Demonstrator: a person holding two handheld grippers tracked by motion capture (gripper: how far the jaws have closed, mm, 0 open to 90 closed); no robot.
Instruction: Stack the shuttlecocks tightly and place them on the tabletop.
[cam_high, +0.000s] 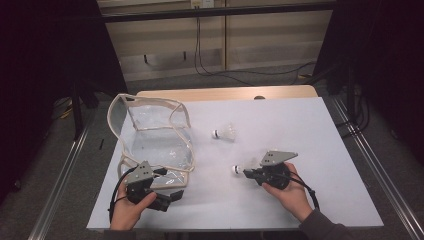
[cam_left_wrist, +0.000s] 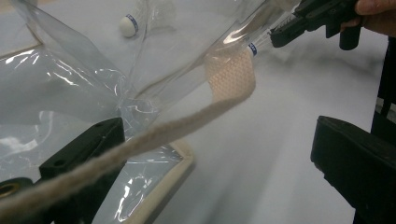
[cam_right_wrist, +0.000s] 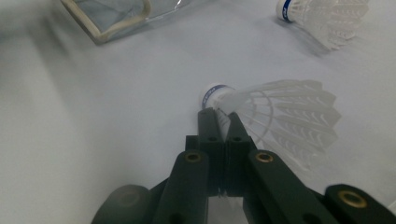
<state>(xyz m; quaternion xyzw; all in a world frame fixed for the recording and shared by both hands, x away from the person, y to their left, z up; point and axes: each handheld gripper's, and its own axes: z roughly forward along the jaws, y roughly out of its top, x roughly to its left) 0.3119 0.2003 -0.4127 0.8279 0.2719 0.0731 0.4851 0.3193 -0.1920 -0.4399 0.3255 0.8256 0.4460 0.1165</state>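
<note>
Using the clear plastic bag (cam_high: 152, 135) with the cream trim as my landmark, since it sits on the left part of the white table (cam_high: 320, 165).

Starting at the left: my left gripper (cam_high: 172, 196) is down at the bag's near corner, right against its edge. In the left gripper view the jaws stand wide apart, one over the crinkled plastic and the other way off to the side over bare table. The bag's cream strap (cam_left_wrist: 140, 140) runs across in front of the near jaw, but I honestly can't tell whether that jaw is touching it. Nothing is pinched there, so I'd call that one spread.

To the right of the bag, just past its far right corner, a loose shuttlecock (cam_high: 225, 134) lies on its side on the table, cork end pointing back toward the bag.

Further right and closer to me, my right gripper (cam_high: 248, 173) is near the bag's right side, pointing toward it. Its jaws are squeezed nearly together on a second shuttlecock (cam_right_wrist: 261, 112), gripping it right behind the white cork with the blue band, feathers fanned out to one side. In the high view the cork pokes out of the jaw tips toward the bag, well apart from the plastic.
</note>
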